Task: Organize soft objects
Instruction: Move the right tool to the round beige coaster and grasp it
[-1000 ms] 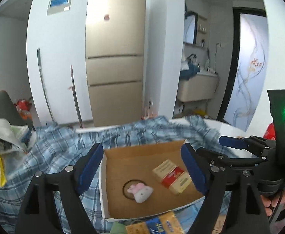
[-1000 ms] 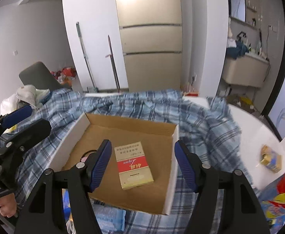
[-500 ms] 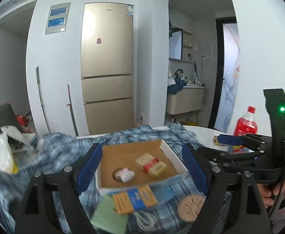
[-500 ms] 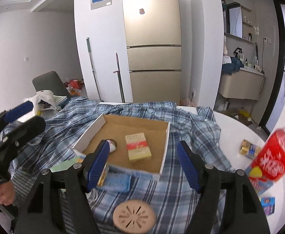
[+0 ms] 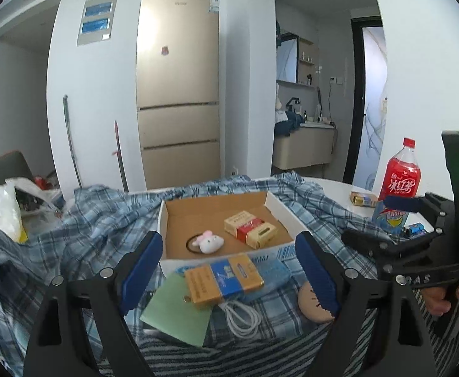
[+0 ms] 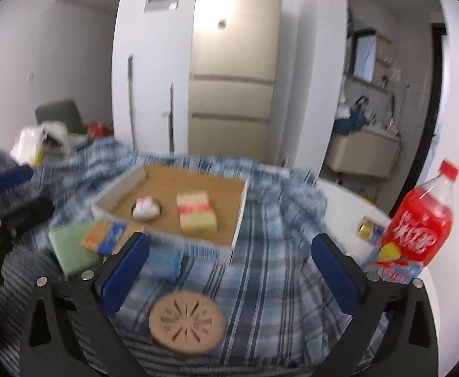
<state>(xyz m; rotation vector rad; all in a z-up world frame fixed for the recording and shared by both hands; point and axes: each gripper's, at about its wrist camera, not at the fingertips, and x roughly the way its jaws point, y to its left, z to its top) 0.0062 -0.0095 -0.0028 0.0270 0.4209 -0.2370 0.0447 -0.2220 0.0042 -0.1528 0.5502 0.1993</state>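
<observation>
While nothing is gripped, both tools wide apart: left gripper (image 5: 226, 271) and right gripper (image 6: 229, 273) empty, above the plaid cloth (image 6: 270, 235). Between picks, by the look of it. Already in the cardboard tray (image 5: 287, 216): plush hair tie (image 5: 209, 241) beside a red-and-yellow pack (image 5: 249, 226). Just outside its near wall, waiting: blue-and-gold pack (image 5: 224, 278), green pad (image 5: 176, 314), white cable (image 5: 240, 317), round disc (image 6: 187, 322). Next, probably: lowering onto one loose piece, jaws straddling it.
</observation>
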